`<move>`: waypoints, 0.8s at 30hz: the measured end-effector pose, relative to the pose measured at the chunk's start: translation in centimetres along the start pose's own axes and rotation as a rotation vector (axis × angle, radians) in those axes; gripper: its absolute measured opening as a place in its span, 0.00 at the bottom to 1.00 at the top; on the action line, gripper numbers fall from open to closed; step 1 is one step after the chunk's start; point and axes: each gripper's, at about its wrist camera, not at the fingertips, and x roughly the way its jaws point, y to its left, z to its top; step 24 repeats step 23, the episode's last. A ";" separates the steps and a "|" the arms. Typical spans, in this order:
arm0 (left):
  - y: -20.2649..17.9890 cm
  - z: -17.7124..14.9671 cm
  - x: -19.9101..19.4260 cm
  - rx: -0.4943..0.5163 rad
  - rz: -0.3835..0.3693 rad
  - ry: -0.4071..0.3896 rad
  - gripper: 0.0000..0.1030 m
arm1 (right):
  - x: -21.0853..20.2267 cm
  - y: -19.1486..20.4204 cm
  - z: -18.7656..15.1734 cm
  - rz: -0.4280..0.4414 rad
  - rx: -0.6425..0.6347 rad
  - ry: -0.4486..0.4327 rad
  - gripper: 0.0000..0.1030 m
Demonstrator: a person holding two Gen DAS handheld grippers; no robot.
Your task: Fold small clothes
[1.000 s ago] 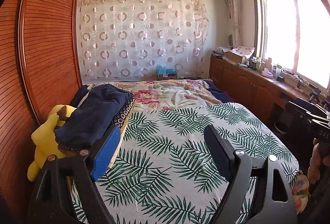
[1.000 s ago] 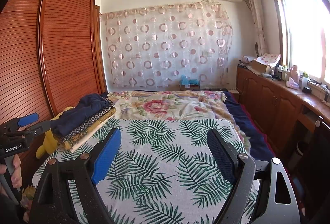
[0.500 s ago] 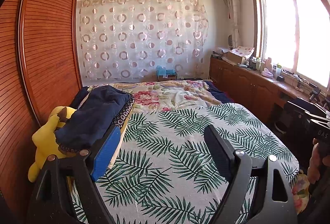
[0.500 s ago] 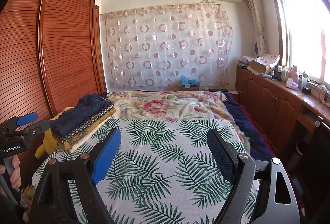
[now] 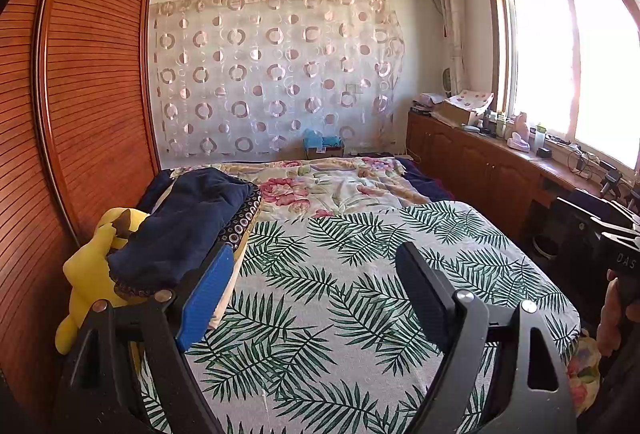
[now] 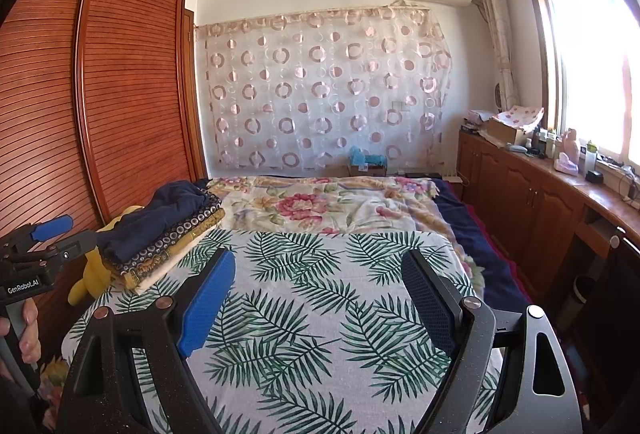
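Change since a second ago: almost nothing is seen to have moved; both views are held nearly as they were, with only a slight drift in the left wrist view.

Left wrist view, gripper: the left gripper (image 5: 316, 294) is held spread wide above the bed, nothing between its fingers.
Left wrist view, clothes: the stack of clothes (image 5: 188, 230) is seen at the bed's left edge, a dark navy piece on top, patterned pieces beneath, beside the yellow plush toy (image 5: 90, 274).
Left wrist view, bed: the palm-leaf sheet (image 5: 352, 274) lies flat and bare in front of the gripper.

Right wrist view, gripper: the right gripper (image 6: 320, 294) is likewise held spread, pinching nothing.
Right wrist view, clothes: the stack is shown layered and fairly squared at its edges, the navy top piece looser and rumpled.
Right wrist view, other gripper: the left gripper's handle is seen at the far left, held by a hand (image 6: 24, 330).

Stage: the scene would suit either a pile waiting to be folded or a folded pile already set aside; this cannot be settled.

Risk: if the navy piece is gripped carelessly, lower layers could be dragged along, or the stack tipped off the bed's edge toward the toy.
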 end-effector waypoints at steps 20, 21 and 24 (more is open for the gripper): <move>0.1 -0.1 -0.1 0.003 0.001 -0.002 0.81 | -0.3 -0.1 -0.3 -0.009 -0.002 -0.004 0.84; 0.0 -0.1 0.0 0.003 0.001 -0.001 0.81 | -0.3 -0.1 -0.3 -0.009 -0.002 -0.003 0.84; 0.1 -0.1 -0.1 0.002 0.001 -0.001 0.81 | -0.3 -0.1 -0.3 -0.010 -0.002 -0.004 0.84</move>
